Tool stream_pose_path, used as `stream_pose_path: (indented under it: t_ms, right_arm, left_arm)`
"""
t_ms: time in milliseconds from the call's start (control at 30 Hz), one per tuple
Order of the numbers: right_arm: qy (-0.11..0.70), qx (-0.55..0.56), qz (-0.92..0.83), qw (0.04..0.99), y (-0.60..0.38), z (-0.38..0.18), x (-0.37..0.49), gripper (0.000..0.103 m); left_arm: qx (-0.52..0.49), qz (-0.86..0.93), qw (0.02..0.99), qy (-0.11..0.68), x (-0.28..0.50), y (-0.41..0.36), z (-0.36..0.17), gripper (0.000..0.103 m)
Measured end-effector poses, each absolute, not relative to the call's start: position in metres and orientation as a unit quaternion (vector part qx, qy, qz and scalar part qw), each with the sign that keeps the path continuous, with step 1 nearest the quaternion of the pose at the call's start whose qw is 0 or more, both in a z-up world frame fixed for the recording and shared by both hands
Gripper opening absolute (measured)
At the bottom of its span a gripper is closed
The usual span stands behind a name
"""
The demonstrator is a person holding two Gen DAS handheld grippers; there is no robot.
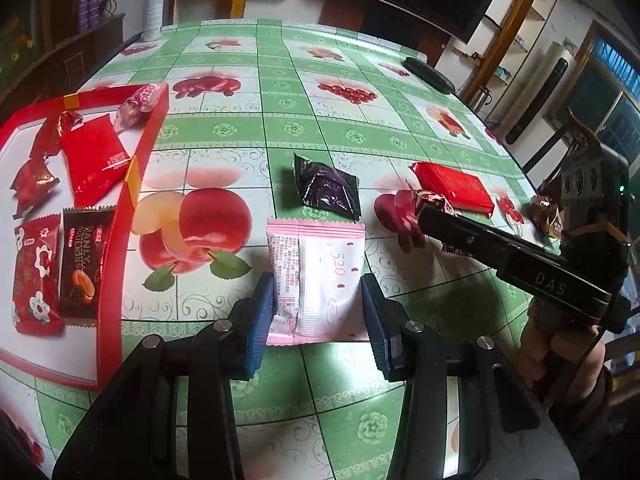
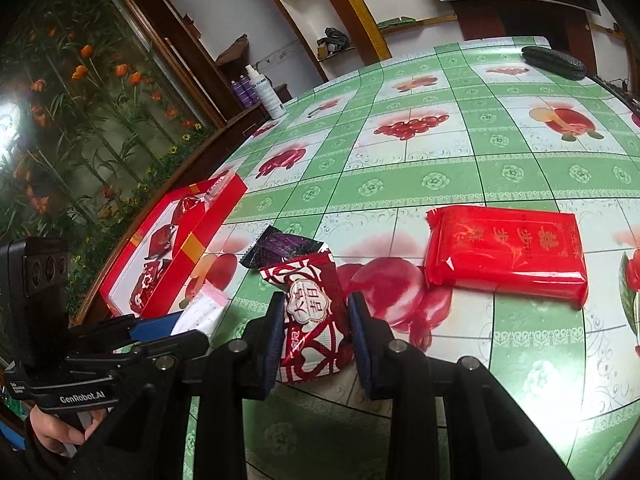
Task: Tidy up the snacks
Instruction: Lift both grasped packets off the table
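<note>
My left gripper [image 1: 318, 312] has its blue pads on both sides of a pink and white snack packet [image 1: 318, 276] that lies on the table; they touch or nearly touch its edges. My right gripper [image 2: 314, 332] is shut on a red and white patterned snack packet [image 2: 310, 320], held just above the tablecloth. A red tray [image 1: 132, 184] at the left holds several red and brown snacks. A dark purple packet [image 1: 326, 188], a red flat pack [image 1: 452, 186] and a brown foil candy [image 1: 546, 214] lie loose on the table.
The table wears a green and white fruit-print cloth [image 1: 360, 128]. A white spray bottle [image 1: 153, 6] stands at its far left corner, a black oblong object [image 1: 430, 74] at its far right. The right gripper's body [image 1: 516, 260] crosses the left wrist view.
</note>
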State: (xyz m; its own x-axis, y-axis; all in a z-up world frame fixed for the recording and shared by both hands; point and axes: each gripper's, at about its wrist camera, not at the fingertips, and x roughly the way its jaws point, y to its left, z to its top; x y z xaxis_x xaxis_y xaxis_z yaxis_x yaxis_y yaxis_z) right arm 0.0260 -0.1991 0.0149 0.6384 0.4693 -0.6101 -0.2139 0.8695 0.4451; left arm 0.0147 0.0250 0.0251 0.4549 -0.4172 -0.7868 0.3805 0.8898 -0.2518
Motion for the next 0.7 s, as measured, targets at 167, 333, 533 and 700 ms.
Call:
stream_pose_path:
  t_ms: [167, 333, 533, 700]
  right_arm:
    - [0.383, 0.169, 0.191, 0.888, -0.199, 0.013, 0.027, 0.034]
    - [0.385, 0.165, 0.193, 0.887, -0.198, 0.013, 0.027, 0.034]
    - [0.383, 0.154, 0.195, 0.890, -0.191, 0.020, 0.025, 0.034]
    - [0.382, 0.139, 0.201, 0.891, -0.181, 0.027, 0.022, 0.034]
  left_arm:
    - [-0.027, -0.230, 0.856, 0.463, 0.014, 0.031, 0.029, 0.042]
    - [-0.030, -0.226, 0.860, 0.457, 0.014, 0.036, 0.034, 0.042]
    - [-0.035, -0.223, 0.865, 0.447, 0.011, 0.044, 0.045, 0.042]
    - [-0.037, -0.222, 0.872, 0.435, 0.006, 0.051, 0.058, 0.042]
